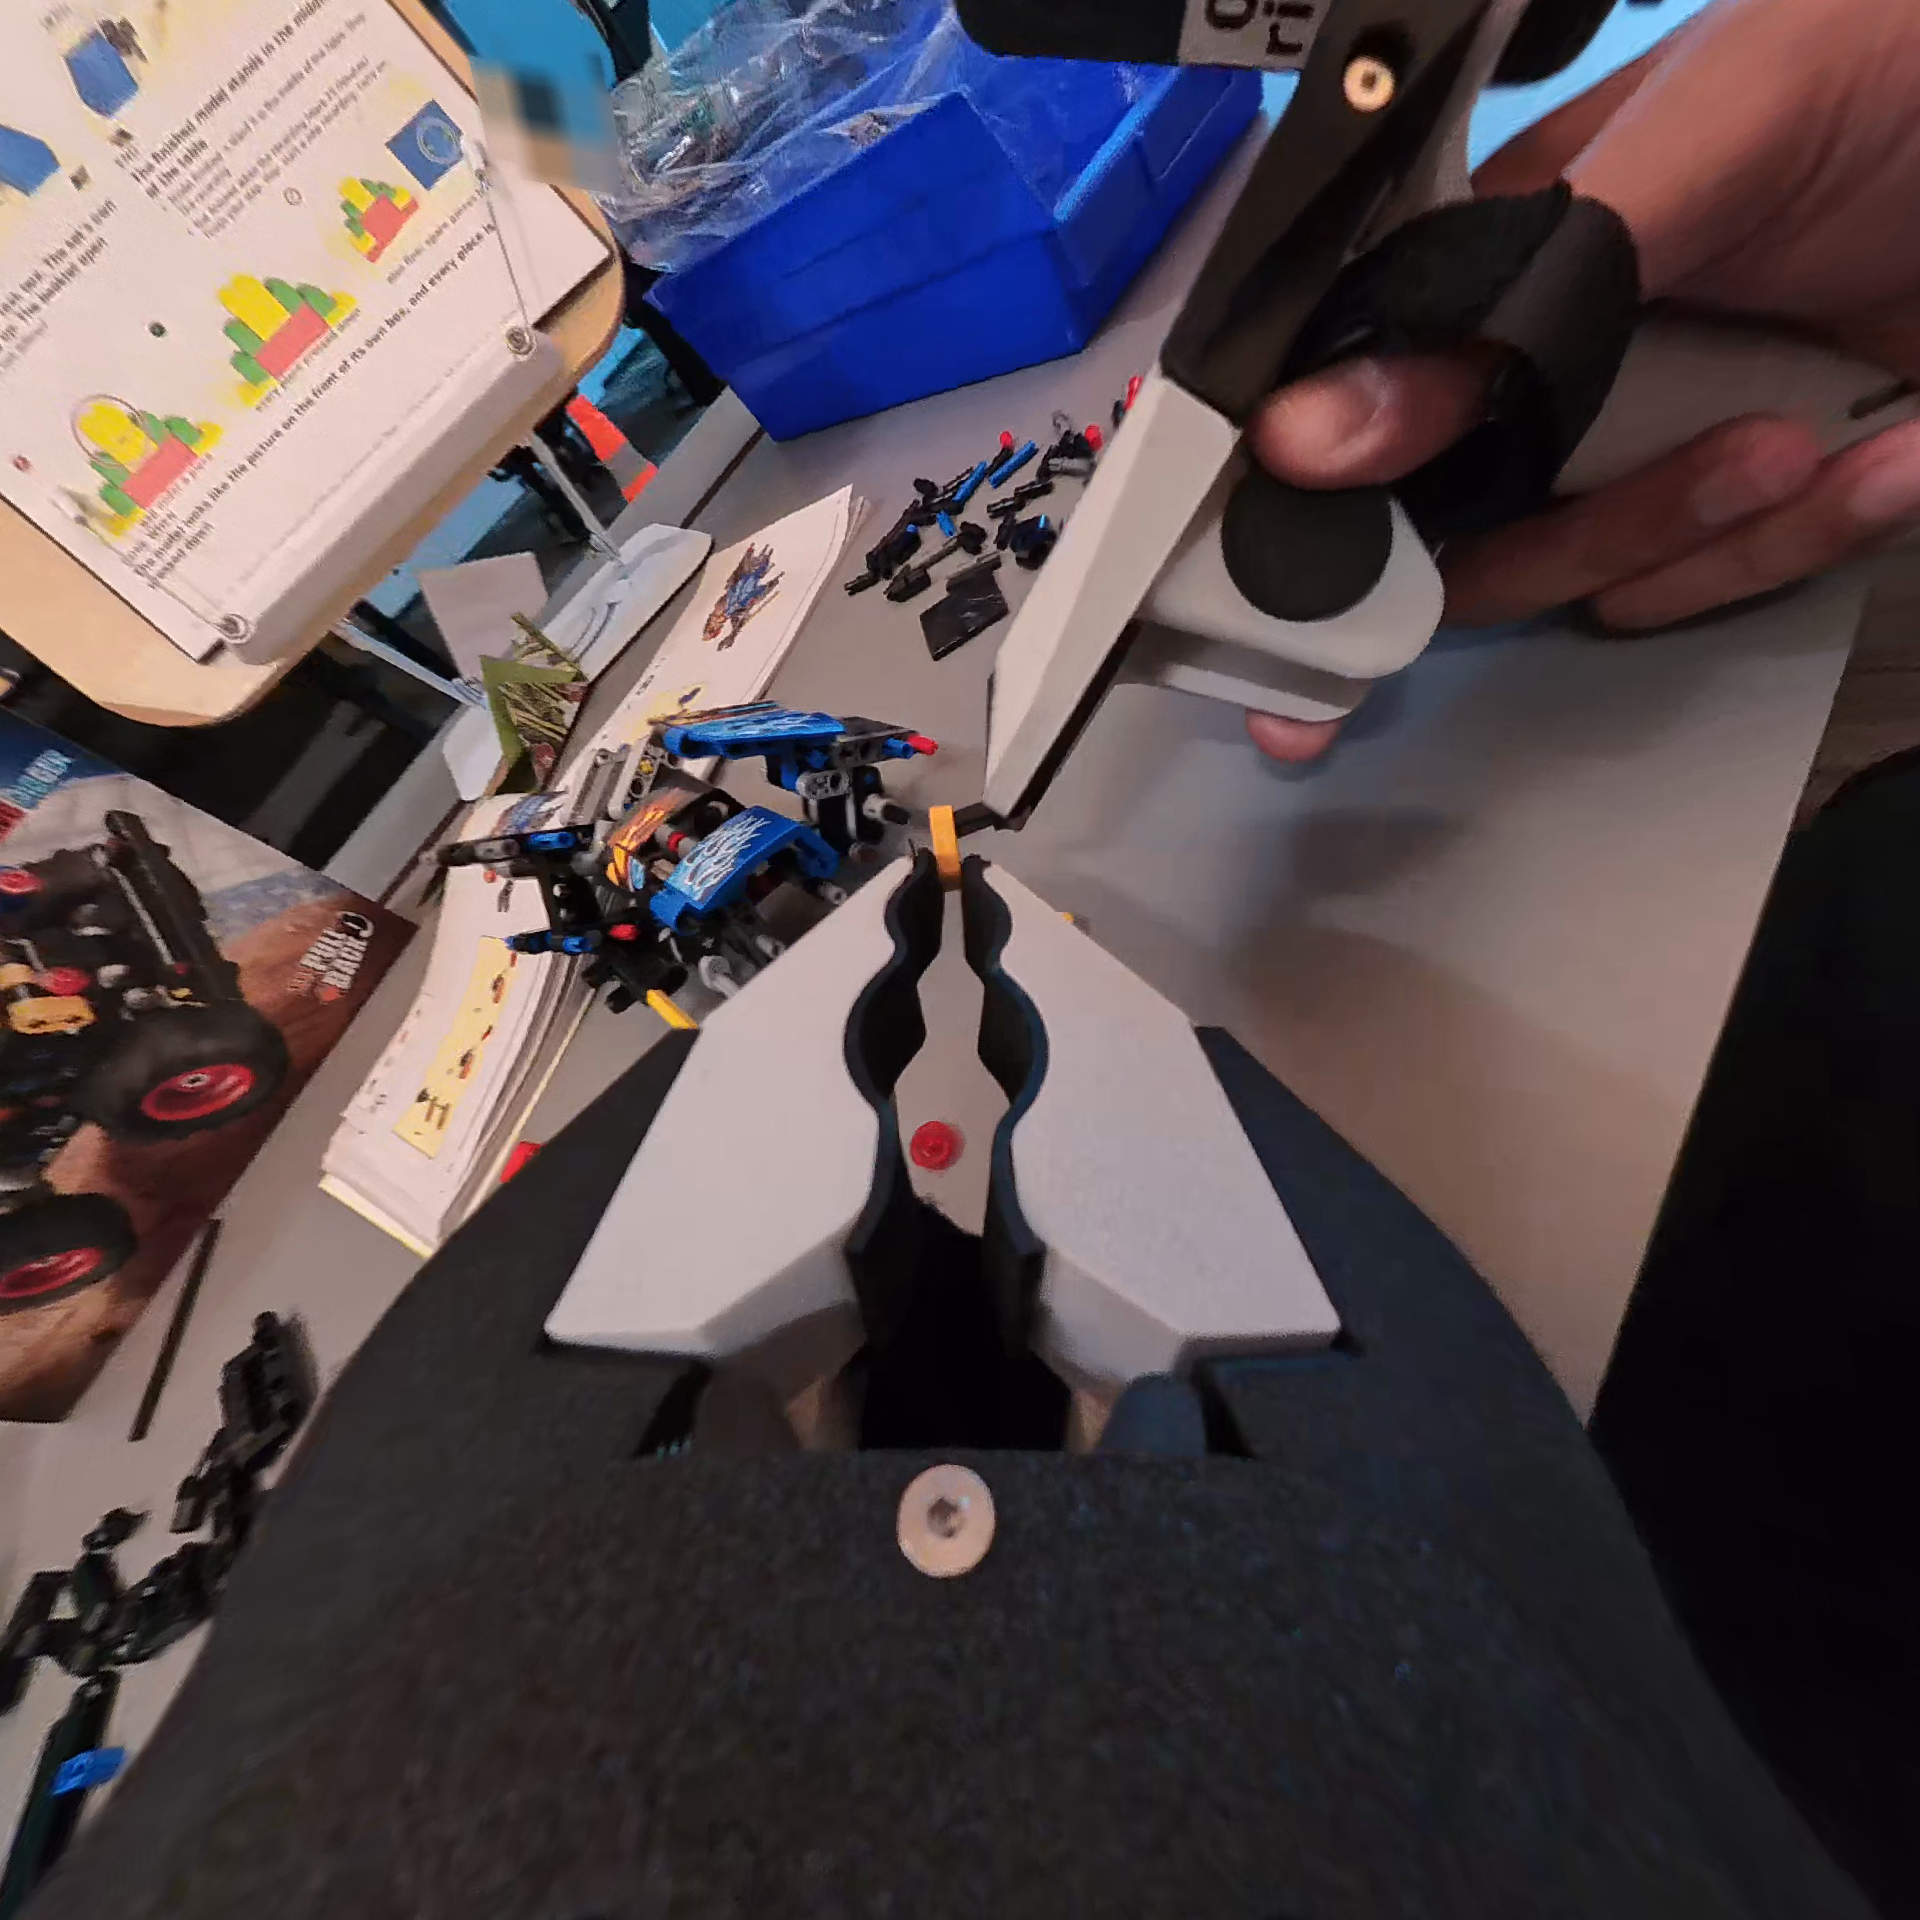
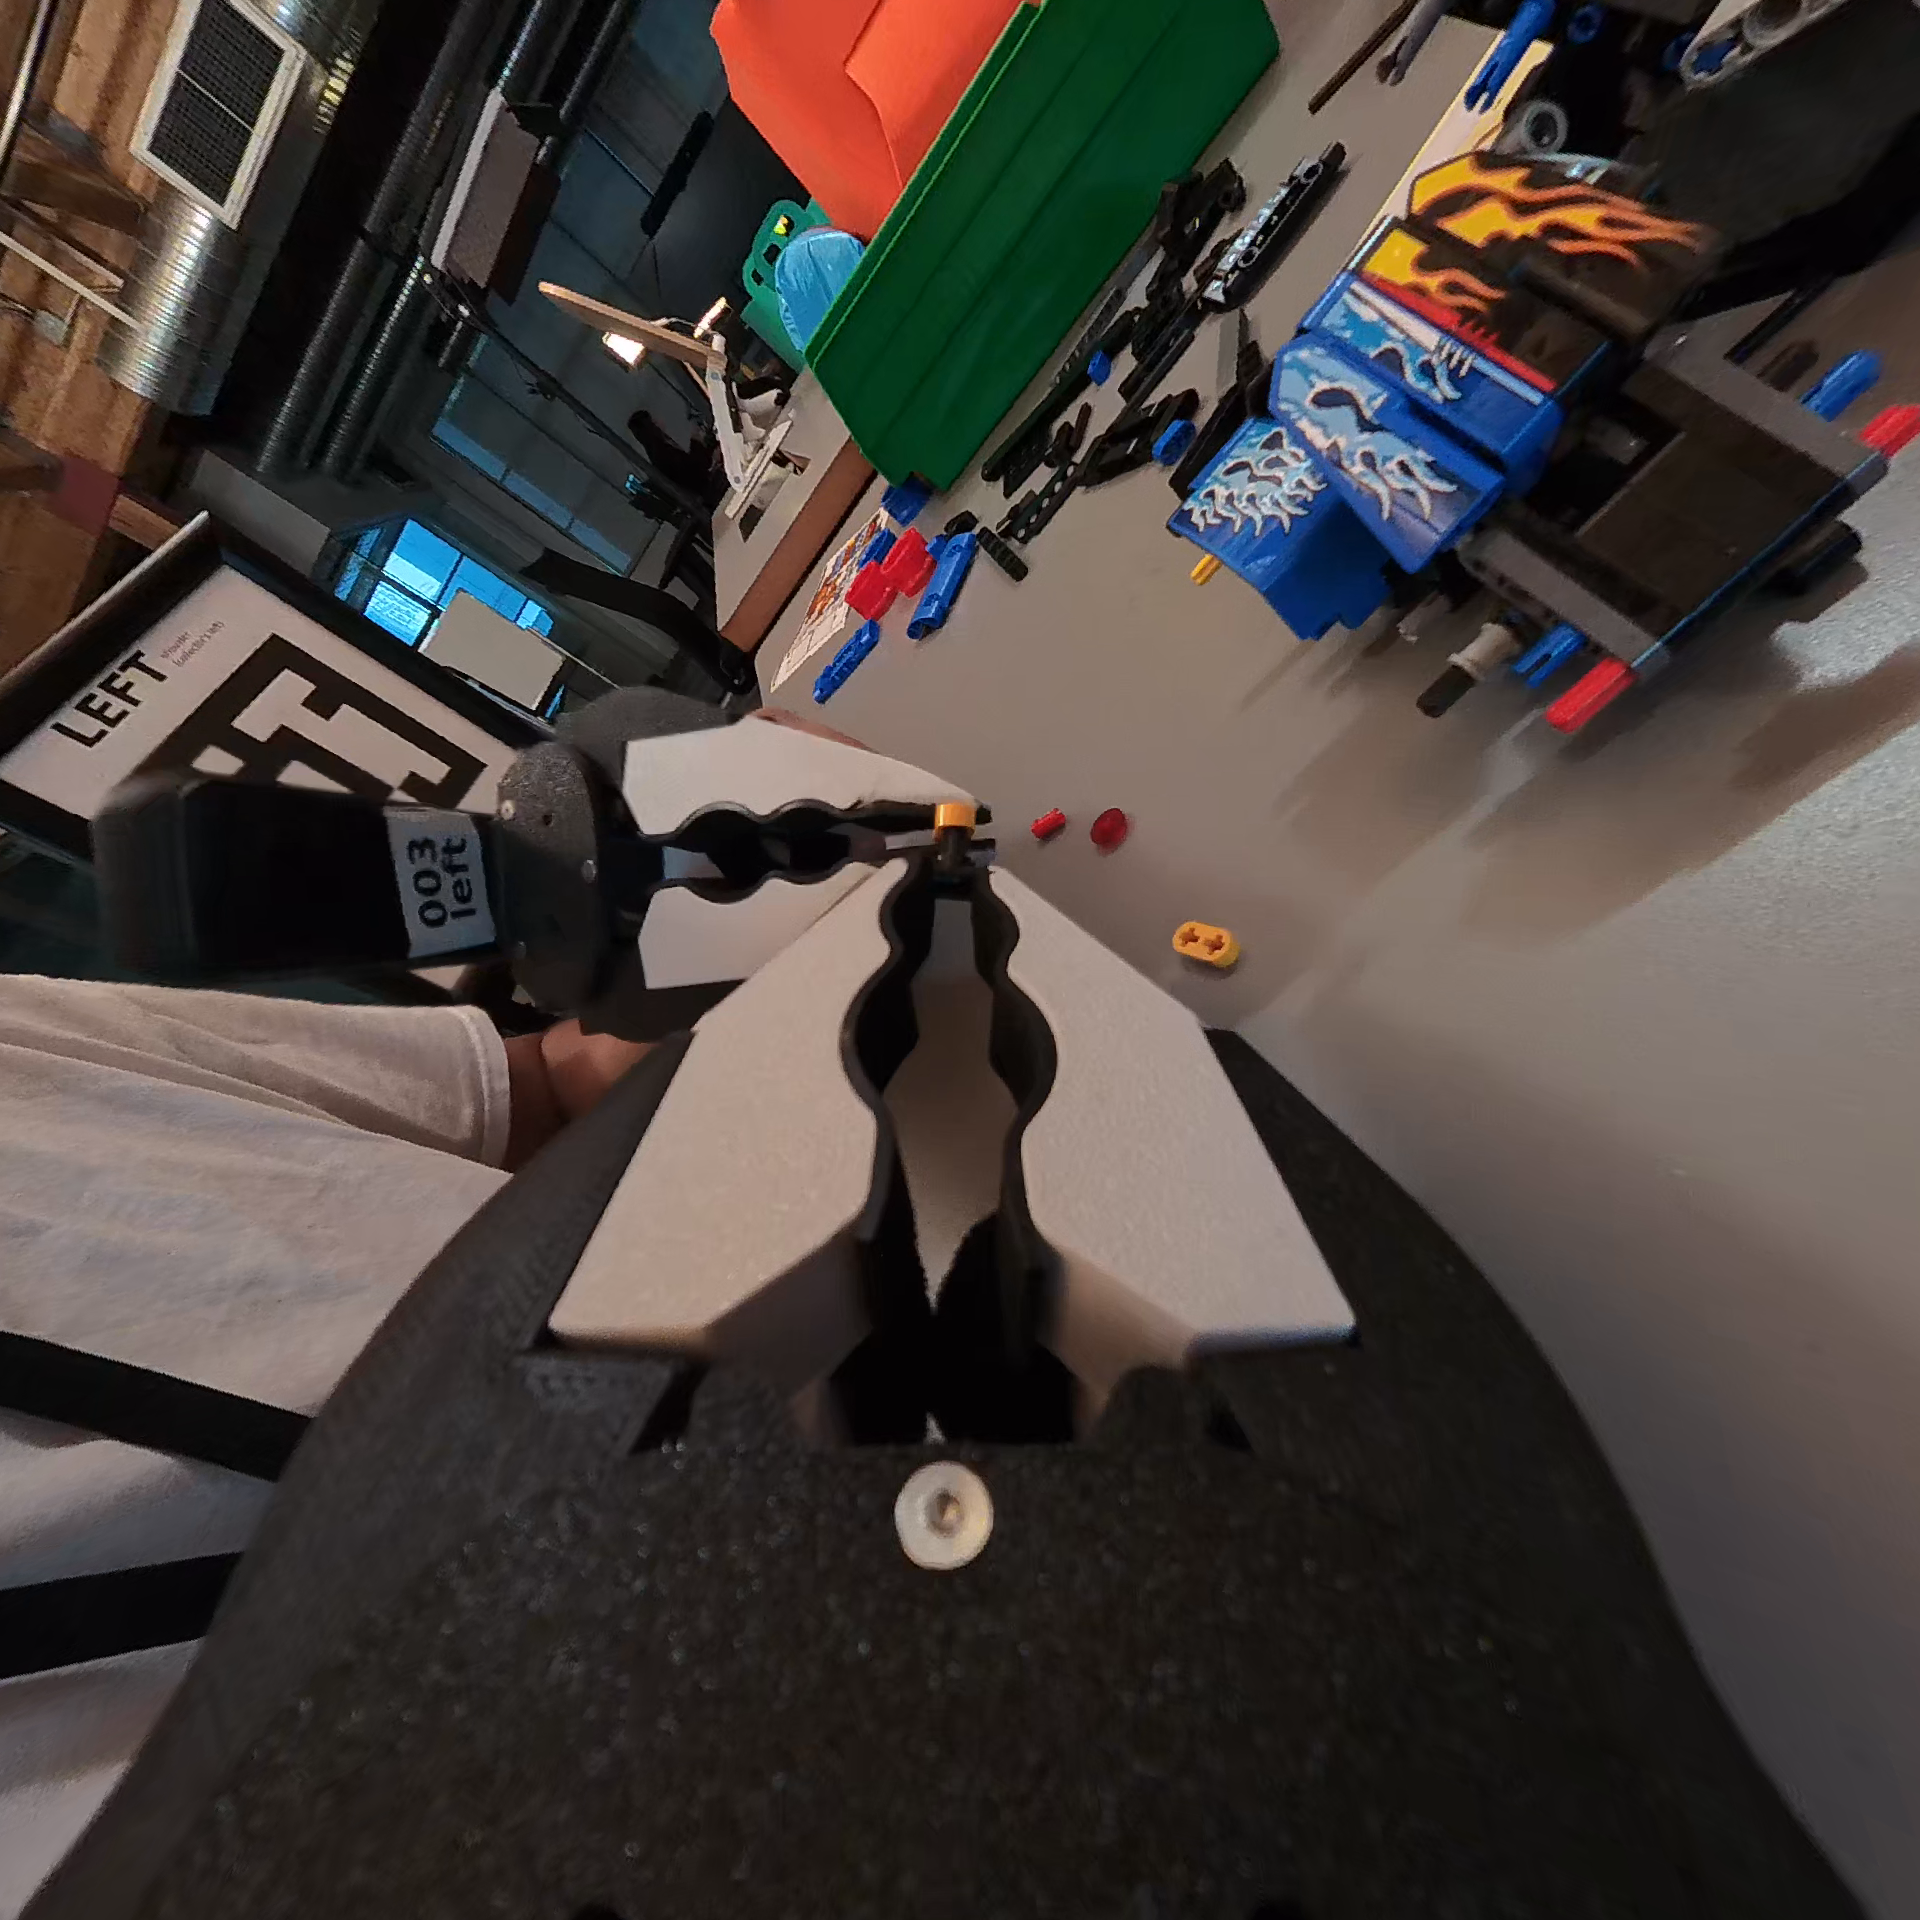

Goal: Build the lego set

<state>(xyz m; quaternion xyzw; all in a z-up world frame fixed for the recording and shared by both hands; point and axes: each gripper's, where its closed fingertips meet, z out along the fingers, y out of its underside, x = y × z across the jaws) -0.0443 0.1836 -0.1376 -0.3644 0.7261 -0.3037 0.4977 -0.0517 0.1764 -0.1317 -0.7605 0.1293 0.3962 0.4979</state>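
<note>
Left wrist view shows the left gripper (image 1: pixel 943 864) pinching a small yellow plastic bush (image 1: pixel 942 837) above the grey tabletop (image 1: pixel 1351 935); the right gripper (image 2: pixel 943 871) nips a black pin (image 2: pixel 951 854) against it; misalignment could pop either loose

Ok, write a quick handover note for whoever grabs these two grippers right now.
Left gripper: shut on the small yellow ring piece, held above the table.
Right gripper: shut on a thin black pin, its tip meeting the ring.
Partly built blue truck sits on the open instruction booklet.
Loose on the table: red round stud, yellow connector, black pieces.
Left: join pin and ring, fit them, continue the build.
</note>
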